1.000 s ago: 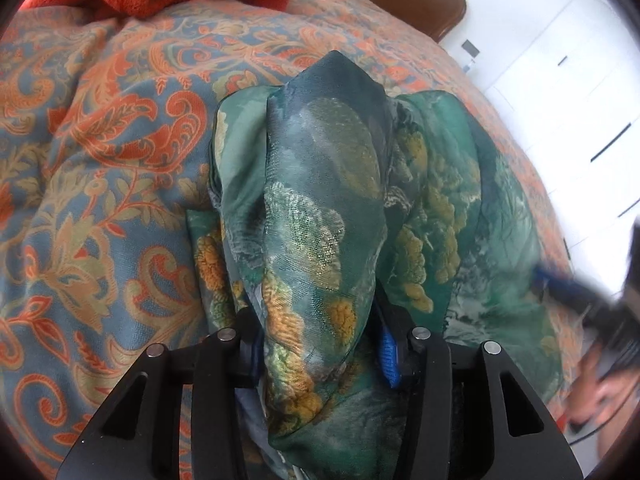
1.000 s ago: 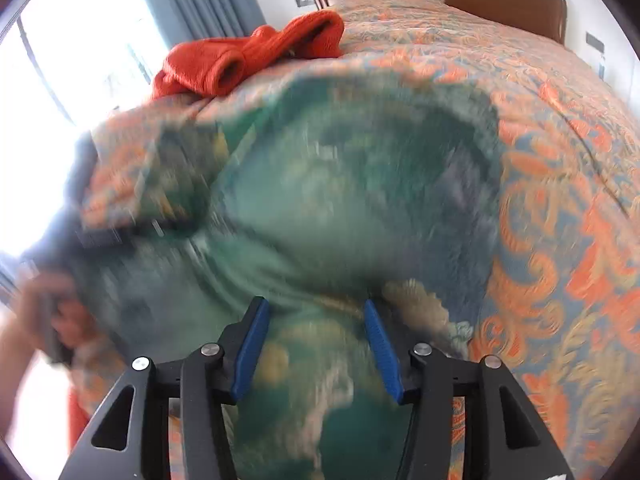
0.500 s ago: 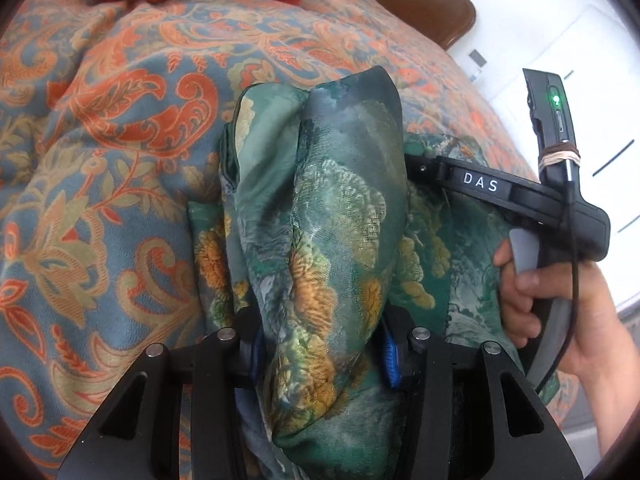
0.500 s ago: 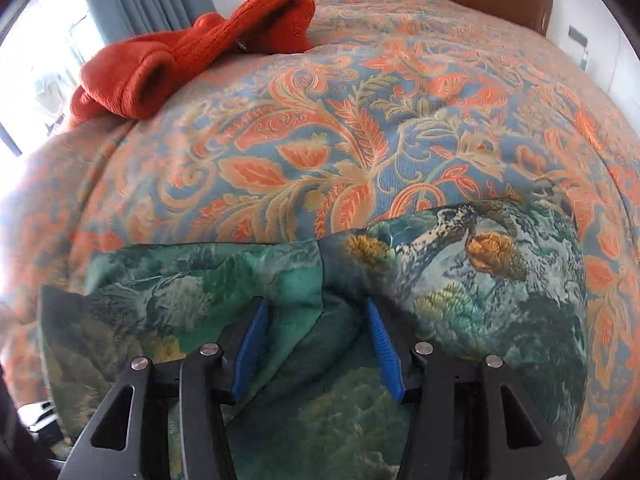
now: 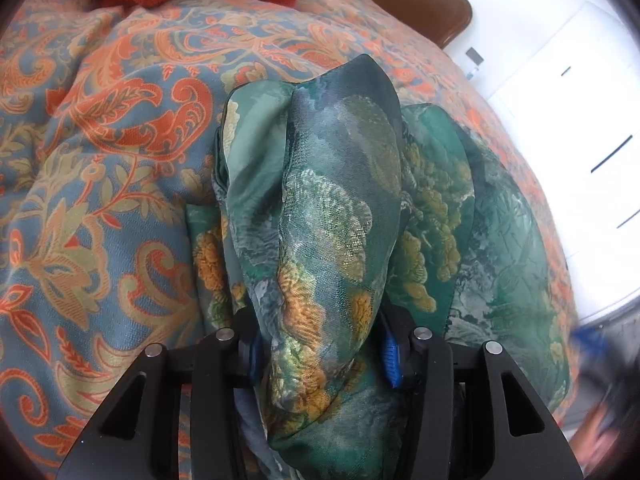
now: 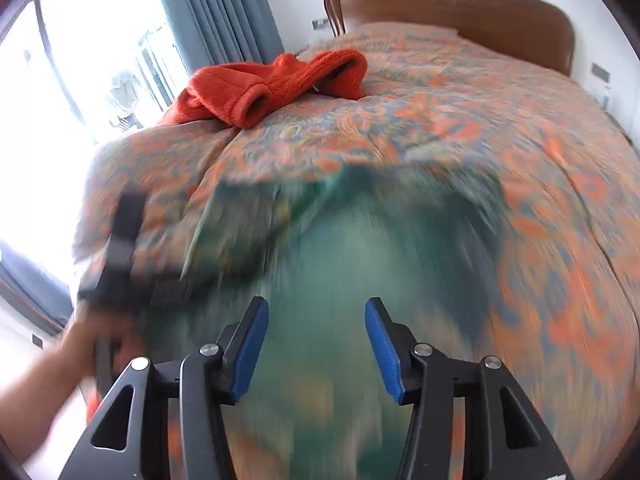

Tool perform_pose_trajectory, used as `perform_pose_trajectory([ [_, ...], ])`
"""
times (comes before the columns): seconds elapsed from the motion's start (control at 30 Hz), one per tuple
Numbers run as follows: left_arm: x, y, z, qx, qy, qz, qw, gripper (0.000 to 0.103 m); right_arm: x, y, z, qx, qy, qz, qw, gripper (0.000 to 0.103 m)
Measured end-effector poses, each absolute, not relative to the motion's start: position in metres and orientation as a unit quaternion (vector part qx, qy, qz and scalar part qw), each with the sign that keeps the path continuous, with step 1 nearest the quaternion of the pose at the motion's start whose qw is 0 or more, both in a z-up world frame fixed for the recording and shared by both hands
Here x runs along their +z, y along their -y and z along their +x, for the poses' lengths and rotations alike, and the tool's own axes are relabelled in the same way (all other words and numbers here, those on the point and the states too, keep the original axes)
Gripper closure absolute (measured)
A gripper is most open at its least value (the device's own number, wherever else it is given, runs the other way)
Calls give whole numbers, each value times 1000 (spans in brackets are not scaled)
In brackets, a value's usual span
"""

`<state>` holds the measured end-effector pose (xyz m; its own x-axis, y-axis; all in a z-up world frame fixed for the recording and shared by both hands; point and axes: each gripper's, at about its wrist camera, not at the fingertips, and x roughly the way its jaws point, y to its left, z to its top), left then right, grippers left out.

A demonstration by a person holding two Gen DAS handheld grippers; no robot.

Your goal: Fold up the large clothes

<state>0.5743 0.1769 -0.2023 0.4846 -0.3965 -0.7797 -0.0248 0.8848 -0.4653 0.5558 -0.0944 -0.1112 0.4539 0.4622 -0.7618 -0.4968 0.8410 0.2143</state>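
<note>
The left tongs (image 5: 320, 354) hold a bunched fold of the green garment (image 5: 500, 232), which lies on the bed (image 5: 100, 160) near its foot edge. The right tongs (image 6: 316, 340) are wide apart above it, gripping nothing.

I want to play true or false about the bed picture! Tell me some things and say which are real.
1. The left tongs hold a bunch of the green cloth. True.
2. The right tongs are squeezed shut on the cloth. False: they are open with nothing between them.
3. The red fleece lies on the bed. True.
4. The bed cover is plain white. False: it is blue with orange swirls.
5. The headboard is brown wood. True.
</note>
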Motion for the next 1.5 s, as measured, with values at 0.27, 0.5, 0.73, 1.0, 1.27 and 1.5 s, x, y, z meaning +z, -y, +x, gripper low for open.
perform_pose_trajectory([
  [0.27,-196,-158,575,-98,-495,-185,843,52,-190,107,489,246,-429,-50,868,51],
  [0.5,-181,-159,566,-93,-477,-188,854,42,-197,103,494,240,-439,-56,864,50],
  [0.73,-116,-208,524,-120,-419,-243,867,11,-126,154,455,259,-387,52,883,26],
  [1.0,-174,-255,549,-185,-462,-443,745,10,-132,215,453,199,-414,121,880,26],
  [1.27,-215,-236,581,-200,-486,-481,702,3,-134,206,463,206,-424,147,870,26],
  [1.5,-236,-228,603,-188,-515,-452,704,0,-128,190,479,220,-426,121,869,26],
])
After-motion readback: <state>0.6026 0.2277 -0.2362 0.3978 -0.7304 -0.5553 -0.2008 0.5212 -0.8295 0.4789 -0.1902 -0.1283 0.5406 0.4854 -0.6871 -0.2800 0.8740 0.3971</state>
